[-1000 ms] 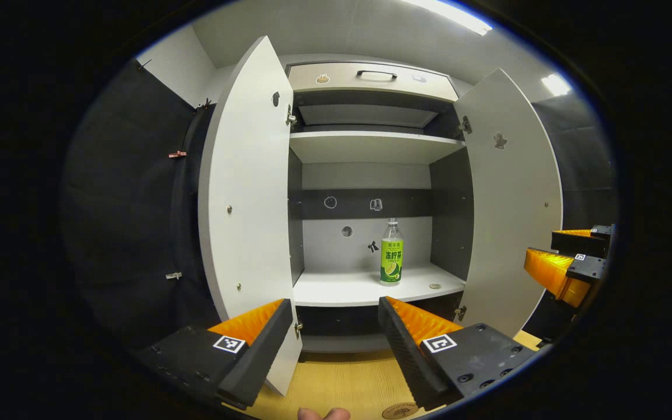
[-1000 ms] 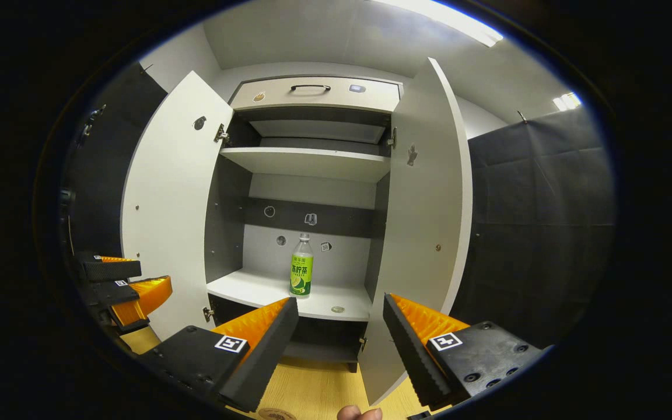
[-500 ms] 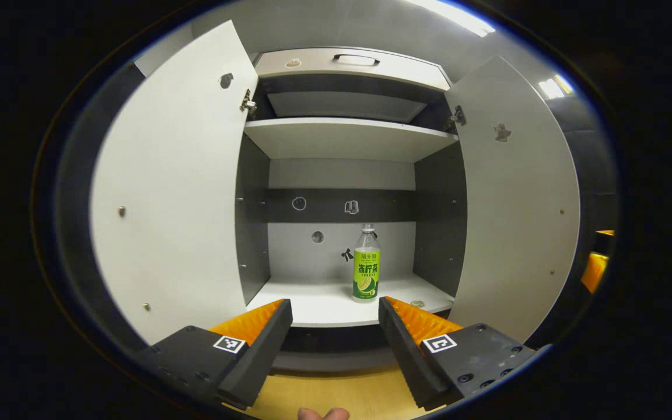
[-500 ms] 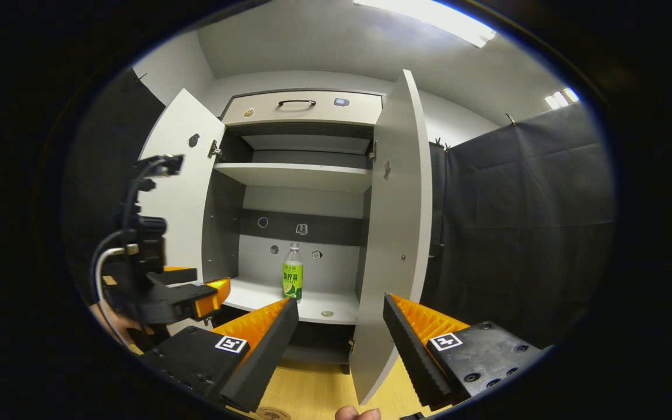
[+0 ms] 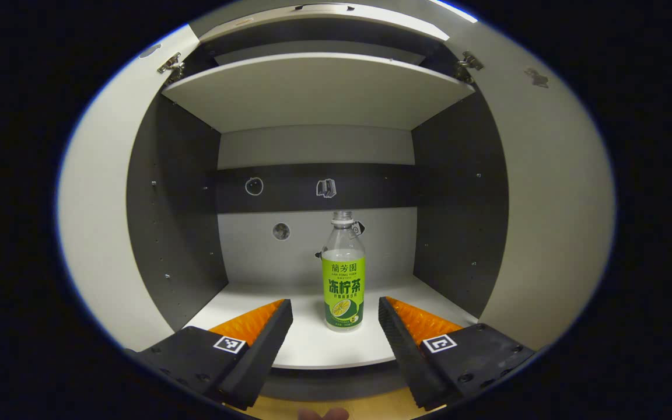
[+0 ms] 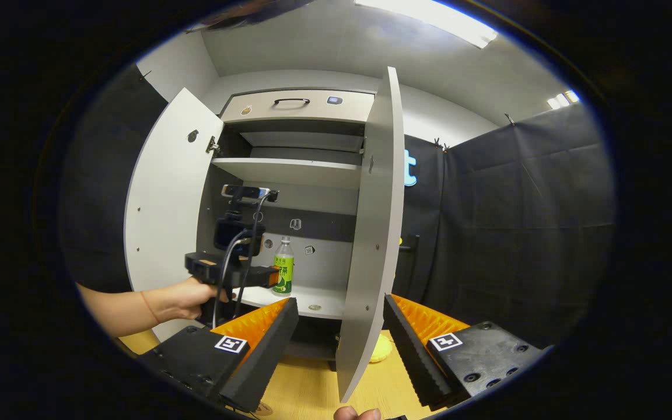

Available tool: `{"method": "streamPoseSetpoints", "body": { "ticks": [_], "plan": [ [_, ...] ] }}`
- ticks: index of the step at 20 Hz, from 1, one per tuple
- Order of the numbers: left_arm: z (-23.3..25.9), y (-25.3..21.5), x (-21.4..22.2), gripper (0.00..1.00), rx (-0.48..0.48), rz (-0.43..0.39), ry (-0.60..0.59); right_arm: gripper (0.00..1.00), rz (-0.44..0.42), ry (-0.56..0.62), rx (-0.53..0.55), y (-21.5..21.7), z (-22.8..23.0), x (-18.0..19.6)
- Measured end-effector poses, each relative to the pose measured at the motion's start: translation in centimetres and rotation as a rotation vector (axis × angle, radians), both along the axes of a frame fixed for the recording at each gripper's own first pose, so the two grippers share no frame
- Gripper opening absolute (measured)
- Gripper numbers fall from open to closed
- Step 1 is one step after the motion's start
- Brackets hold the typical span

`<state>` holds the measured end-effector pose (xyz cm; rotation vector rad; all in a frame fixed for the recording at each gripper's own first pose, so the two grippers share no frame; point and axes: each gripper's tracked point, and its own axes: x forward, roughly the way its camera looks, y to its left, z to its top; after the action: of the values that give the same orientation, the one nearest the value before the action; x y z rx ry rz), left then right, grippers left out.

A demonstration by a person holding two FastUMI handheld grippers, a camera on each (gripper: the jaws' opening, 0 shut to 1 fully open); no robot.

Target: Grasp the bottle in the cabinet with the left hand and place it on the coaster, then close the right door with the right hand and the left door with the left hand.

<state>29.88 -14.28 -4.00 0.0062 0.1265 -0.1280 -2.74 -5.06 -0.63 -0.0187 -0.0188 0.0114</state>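
Left gripper [image 5: 335, 312] is wide open, fingers either side of the bottle [image 5: 342, 274] without touching; bottle stands upright on the lower shelf [image 5: 242, 300] of the cabinet. We're at the grasp step. Next we push in and close. Right gripper [image 6: 340, 318] hangs open by the right door [image 6: 371, 245].

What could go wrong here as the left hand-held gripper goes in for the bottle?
The bottle is tall and narrow, standing upright on the lower shelf. It sits right of centre between the open fingers of the left hand-held gripper, so the right finger may nudge it first and tip it. The right door stands open beside the reach path, so pulling the bottle out toward that side might clip it.
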Motion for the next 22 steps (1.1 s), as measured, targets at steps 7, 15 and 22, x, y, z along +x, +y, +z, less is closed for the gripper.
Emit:
{"method": "streamPoseSetpoints", "body": {
  "ticks": [7,15,22],
  "plan": [
    [-1.0,-0.6,7.3,0.94,0.022,0.027,-0.011,0.97,0.009,0.025,0.007,-2.1,-1.7,1.9],
    [-0.9,-2.1,10.9,0.94,0.002,0.012,-0.022,0.98,-0.037,0.05,0.031,-4.0,-3.1,2.6],
    [0.6,-1.3,8.2,0.78,-0.029,-0.037,-0.033,0.98,-0.093,0.041,0.019,-5.0,-2.6,1.4]
  ]
}}
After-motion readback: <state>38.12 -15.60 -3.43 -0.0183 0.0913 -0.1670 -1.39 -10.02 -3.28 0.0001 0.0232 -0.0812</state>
